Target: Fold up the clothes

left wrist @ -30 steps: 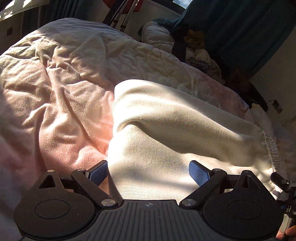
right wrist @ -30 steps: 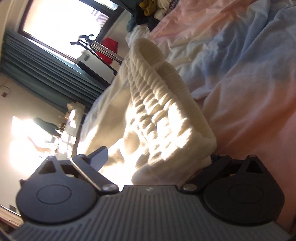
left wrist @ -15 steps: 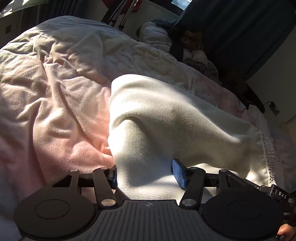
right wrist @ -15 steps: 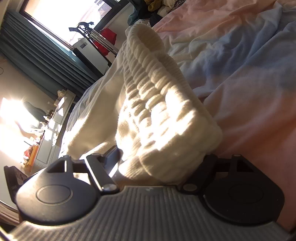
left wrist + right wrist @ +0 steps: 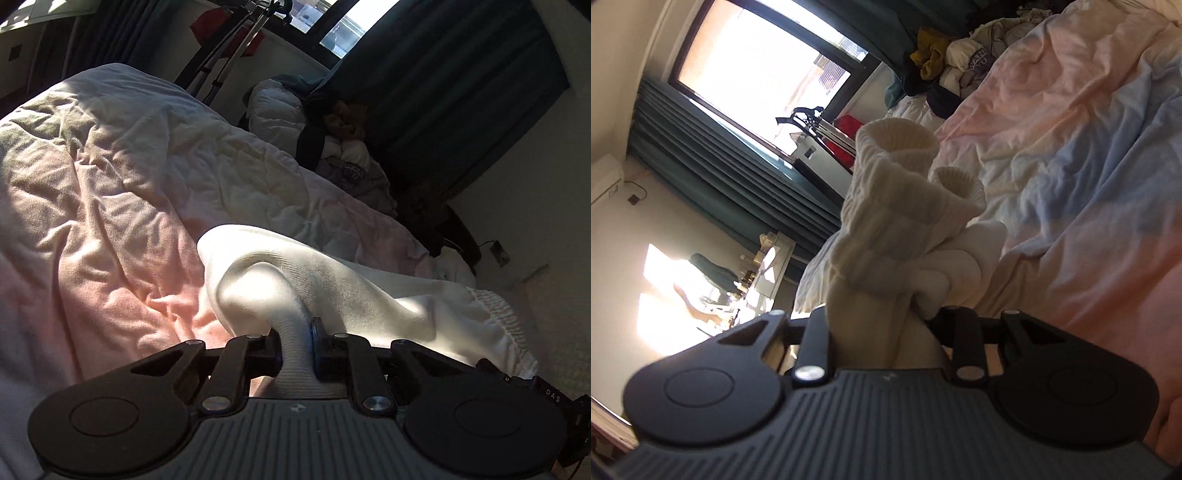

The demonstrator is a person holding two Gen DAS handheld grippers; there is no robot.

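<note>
Both clamped: left gripper [image 5: 295, 345] on a smooth fold of the cream sweater [image 5: 332, 291], right gripper [image 5: 886, 332] on its bunched ribbed cuff [image 5: 897, 221]. Draped over the rumpled duvet [image 5: 110, 206]. Soft, limp, probably light; best held at edges.

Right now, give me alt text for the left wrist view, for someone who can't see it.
The left claw is shut on a bunched fold of a white garment lying on a rumpled pink and white duvet. Behind the bed are a pile of clothes, dark curtains and a bright window.
</note>
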